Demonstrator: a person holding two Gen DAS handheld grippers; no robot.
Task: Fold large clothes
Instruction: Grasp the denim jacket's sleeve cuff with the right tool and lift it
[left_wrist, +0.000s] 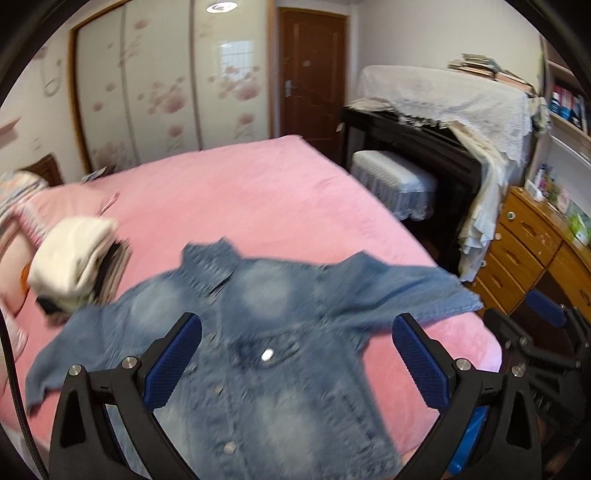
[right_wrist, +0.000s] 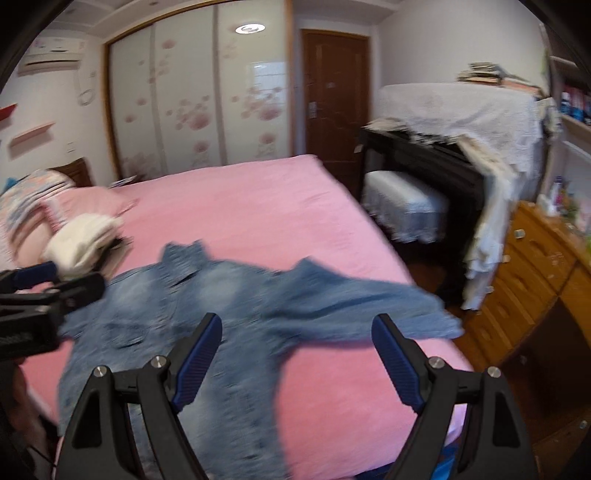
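A blue denim jacket (left_wrist: 266, 332) lies spread front-up on the pink bed (left_wrist: 258, 195), collar away from me and both sleeves out to the sides. It also shows in the right wrist view (right_wrist: 221, 306). My left gripper (left_wrist: 295, 354) is open and empty, hovering above the jacket's chest. My right gripper (right_wrist: 297, 354) is open and empty, above the jacket's right side near the armpit and the bed's near edge. The left gripper (right_wrist: 44, 288) shows at the left of the right wrist view; the right gripper (left_wrist: 543, 332) shows at the right edge of the left wrist view.
A stack of folded clothes with a white garment on top (left_wrist: 77, 258) sits on the bed left of the jacket. Pillows (left_wrist: 22, 199) lie at far left. A covered piano (left_wrist: 443, 122), stool (left_wrist: 391, 181) and wooden drawers (left_wrist: 524, 243) stand right of the bed.
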